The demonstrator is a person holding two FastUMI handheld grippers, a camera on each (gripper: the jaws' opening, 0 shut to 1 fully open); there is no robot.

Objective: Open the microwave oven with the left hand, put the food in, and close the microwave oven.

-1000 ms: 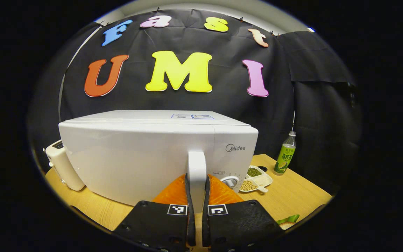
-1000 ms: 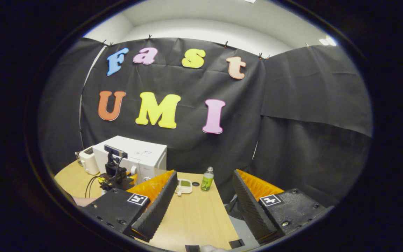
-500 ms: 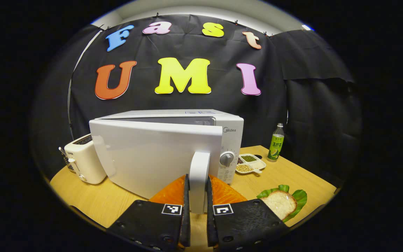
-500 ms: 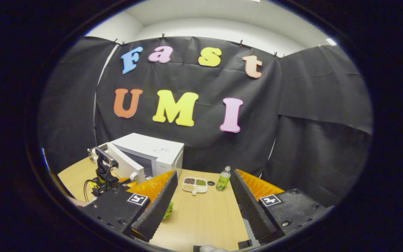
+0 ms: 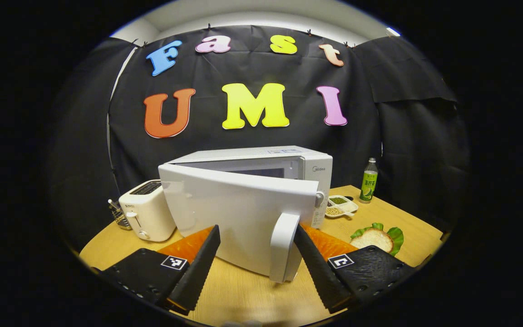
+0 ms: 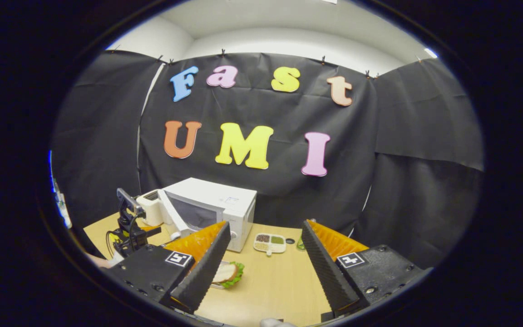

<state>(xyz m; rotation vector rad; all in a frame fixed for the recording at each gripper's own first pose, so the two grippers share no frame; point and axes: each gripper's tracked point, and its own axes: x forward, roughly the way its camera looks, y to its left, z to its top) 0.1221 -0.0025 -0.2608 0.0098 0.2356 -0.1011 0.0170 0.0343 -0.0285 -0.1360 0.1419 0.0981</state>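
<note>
Left gripper view showed the left hand-held gripper (image 5: 257,268) spread apart around the white microwave oven's (image 5: 261,190) door handle (image 5: 284,247), door part open. The bread slice on lettuce (image 5: 376,237) lay on the wooden worktop (image 5: 243,295) to its right, unloaded; the right hand-held gripper (image 6: 266,268) gaped empty.

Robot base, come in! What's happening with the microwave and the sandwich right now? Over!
Left gripper open, off the door handle. Right gripper open, empty. Microwave door partly open. Sandwich on table, path clear.

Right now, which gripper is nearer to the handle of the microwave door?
Left. The left gripper is open, its fingers either side of the door handle without touching. The right gripper is open, well back over the table.
</note>
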